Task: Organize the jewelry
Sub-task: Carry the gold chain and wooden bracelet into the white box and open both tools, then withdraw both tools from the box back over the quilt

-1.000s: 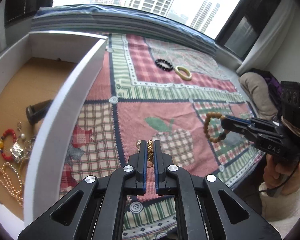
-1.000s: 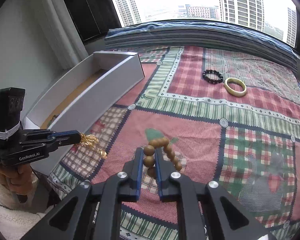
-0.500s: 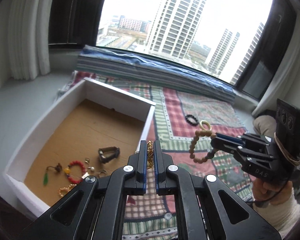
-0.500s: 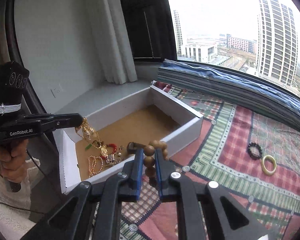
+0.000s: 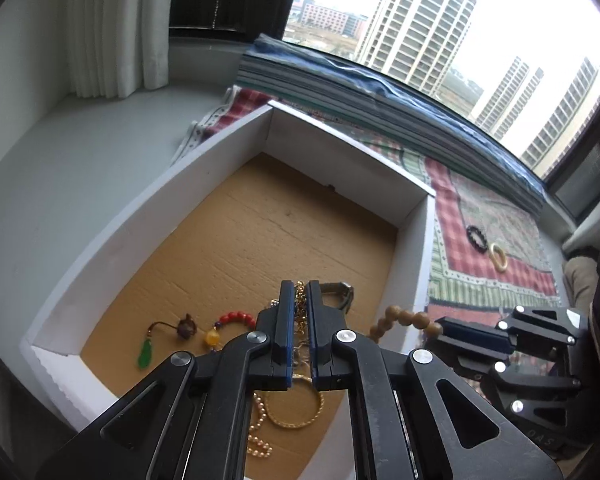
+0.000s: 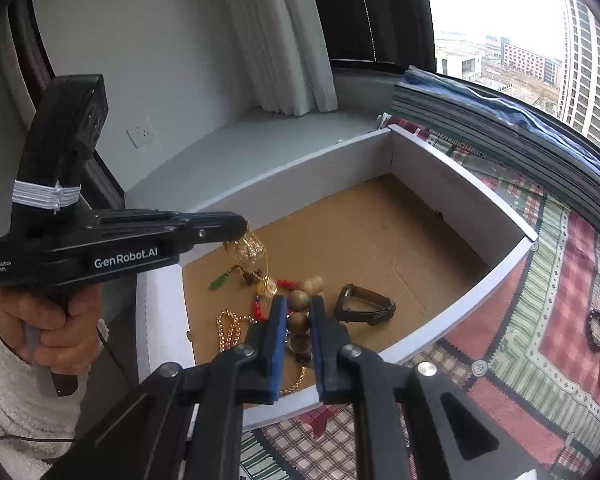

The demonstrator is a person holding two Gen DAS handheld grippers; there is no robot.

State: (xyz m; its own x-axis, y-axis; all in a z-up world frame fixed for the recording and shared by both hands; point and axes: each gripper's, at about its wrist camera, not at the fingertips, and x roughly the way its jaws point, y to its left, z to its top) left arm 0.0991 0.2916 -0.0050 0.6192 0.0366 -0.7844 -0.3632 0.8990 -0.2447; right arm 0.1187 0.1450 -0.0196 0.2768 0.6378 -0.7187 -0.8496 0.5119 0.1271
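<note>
My left gripper [image 5: 299,294] is shut on a gold chain [image 5: 300,308] and holds it above the white box [image 5: 148,224] with a cardboard floor. The chain also hangs from it in the right wrist view [image 6: 250,250]. My right gripper [image 6: 298,312] is shut on a wooden bead bracelet [image 6: 300,300], above the box's near right wall; the bracelet also shows in the left wrist view [image 5: 404,318]. In the box lie a red bead bracelet [image 5: 236,317], a green pendant [image 5: 143,354], a gold bangle [image 5: 296,416], a pearl strand [image 6: 230,330] and a dark watch [image 6: 364,308].
A black bead bracelet [image 5: 476,236] and a pale bangle [image 5: 499,254] lie on the patchwork cloth [image 5: 500,276] right of the box. Folded blankets [image 5: 380,96] line the window sill behind. A grey ledge [image 5: 80,160] and white curtain [image 5: 112,28] are to the left.
Both grippers have swung left from over the cloth to over the box, still holding the gold chain and the wooden bead bracelet. The box now fills both views.
</note>
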